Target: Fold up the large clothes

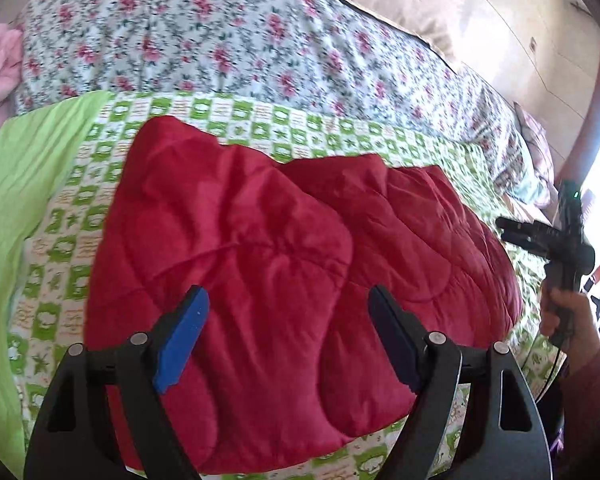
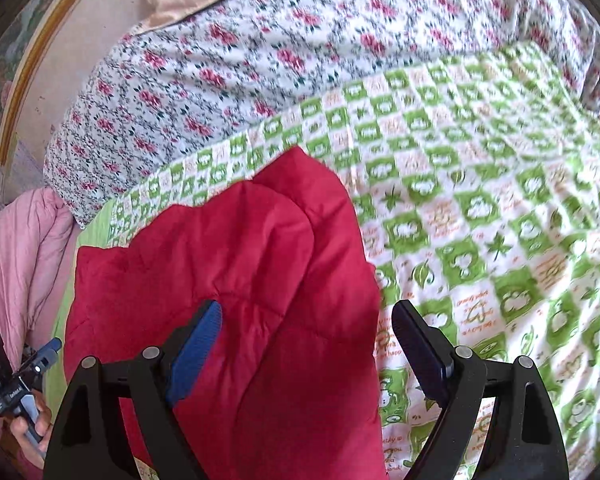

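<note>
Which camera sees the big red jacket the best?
The left wrist view: the red jacket lies folded there with nearly its whole outline showing on the green checked sheet. The right wrist view shows only one side, cut off by the frame's bottom edge.

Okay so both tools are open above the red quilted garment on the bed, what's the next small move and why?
Probably lower the left tool to the red garment's near edge and close on it. Both the left and the right tool hang open and empty, and the garment lies bunched on the green checked sheet, seemingly needing another fold.
</note>
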Demonstrator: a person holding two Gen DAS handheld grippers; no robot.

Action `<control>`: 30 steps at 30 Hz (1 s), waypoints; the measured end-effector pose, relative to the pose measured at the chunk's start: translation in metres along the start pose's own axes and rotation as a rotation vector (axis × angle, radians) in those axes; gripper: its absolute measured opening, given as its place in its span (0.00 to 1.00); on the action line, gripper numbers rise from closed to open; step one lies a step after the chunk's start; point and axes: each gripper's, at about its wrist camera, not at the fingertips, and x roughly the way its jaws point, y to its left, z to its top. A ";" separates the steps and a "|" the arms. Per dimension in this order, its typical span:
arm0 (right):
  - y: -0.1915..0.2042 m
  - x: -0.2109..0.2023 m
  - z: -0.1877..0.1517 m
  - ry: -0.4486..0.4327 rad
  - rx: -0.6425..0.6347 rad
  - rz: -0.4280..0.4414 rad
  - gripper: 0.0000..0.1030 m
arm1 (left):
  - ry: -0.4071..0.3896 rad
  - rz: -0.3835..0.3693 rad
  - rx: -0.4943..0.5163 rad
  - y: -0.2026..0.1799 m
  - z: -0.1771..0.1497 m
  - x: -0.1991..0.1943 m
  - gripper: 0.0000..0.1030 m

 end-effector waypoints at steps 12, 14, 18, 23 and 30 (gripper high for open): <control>0.095 0.021 -0.018 0.073 -0.249 0.130 0.86 | 0.042 -0.051 0.045 -0.015 0.000 0.020 0.80; 0.109 0.030 -0.022 0.083 -0.277 0.131 0.86 | 0.061 -0.045 0.045 -0.015 0.001 0.027 0.80; 0.121 0.047 -0.024 0.107 -0.315 0.119 0.86 | 0.075 -0.039 0.048 -0.012 0.002 0.038 0.80; 0.124 0.068 -0.023 0.117 -0.355 0.039 0.86 | 0.102 0.008 0.033 -0.002 0.008 0.059 0.80; 0.116 0.098 -0.003 0.131 -0.352 -0.103 0.85 | 0.149 0.071 -0.051 0.022 0.035 0.092 0.80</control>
